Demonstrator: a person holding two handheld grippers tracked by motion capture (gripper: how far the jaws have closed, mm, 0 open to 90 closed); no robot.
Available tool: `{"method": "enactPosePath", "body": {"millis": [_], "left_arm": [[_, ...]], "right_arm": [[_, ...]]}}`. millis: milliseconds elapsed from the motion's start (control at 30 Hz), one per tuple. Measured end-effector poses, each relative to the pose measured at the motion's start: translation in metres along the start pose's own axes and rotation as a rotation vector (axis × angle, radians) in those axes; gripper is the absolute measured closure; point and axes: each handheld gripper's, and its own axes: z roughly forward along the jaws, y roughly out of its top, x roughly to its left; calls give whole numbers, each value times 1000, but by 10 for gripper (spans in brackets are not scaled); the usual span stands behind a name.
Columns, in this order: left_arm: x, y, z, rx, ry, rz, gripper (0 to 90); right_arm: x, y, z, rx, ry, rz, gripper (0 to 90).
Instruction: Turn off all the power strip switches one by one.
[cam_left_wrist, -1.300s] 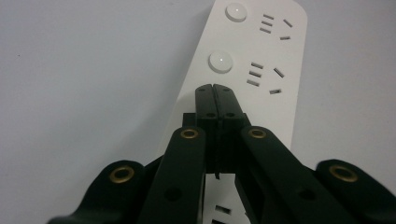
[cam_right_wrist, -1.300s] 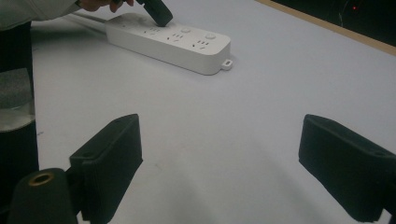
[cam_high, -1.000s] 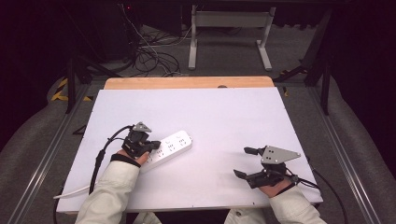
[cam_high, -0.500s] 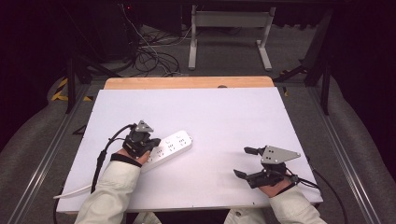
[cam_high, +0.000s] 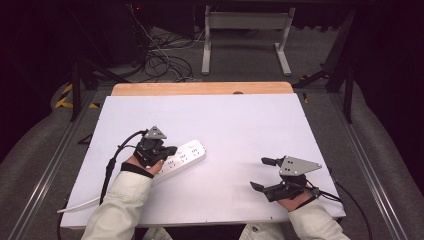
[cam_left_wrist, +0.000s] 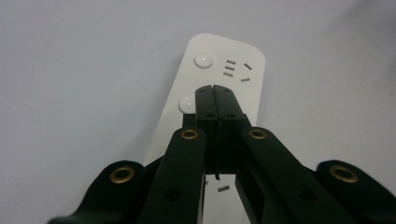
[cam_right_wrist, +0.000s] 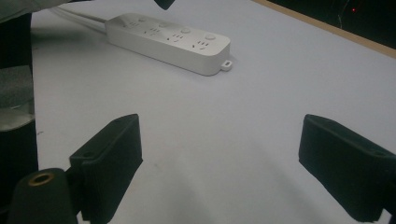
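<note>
High view: white surface (cam_high: 240, 125) carries a white power strip (cam_high: 186, 156) at near left. Left tool (cam_high: 169, 150), jaws closed on nothing, sits over its middle. Right tool (cam_high: 264, 174) rests open, near right, well apart.

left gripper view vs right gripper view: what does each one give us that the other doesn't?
Left gripper view: the left gripper with its jaws shut together, over the power strip close up, near a round button and socket slots.

Right gripper view: the right gripper with its jaws wide open and nothing between them, the strip's whole far end with a small mounting tab, its white cable, and the table's wooden edge.

Both: the white power strip lying on the white table top.
</note>
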Motion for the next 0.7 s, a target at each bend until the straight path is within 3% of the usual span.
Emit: {"method": "enactPosePath", "body": {"millis": [33, 67, 333, 533, 700], "left_arm": [[0, 1, 1, 3, 3, 9, 900], [-2, 3, 4, -2, 41, 17, 900], [-6, 9, 17, 6, 33, 43, 900], [-2, 10, 25, 10, 16, 8, 900], [0, 8, 33, 28, 33, -8, 900]], "right_arm": [[0, 0, 0, 0, 0, 0, 135], [0, 0, 0, 1, 2, -1, 135], [0, 0, 1, 4, 4, -3, 135], [0, -1, 1, 6, 7, -3, 134], [0, -1, 1, 6, 8, -2, 134]]}}
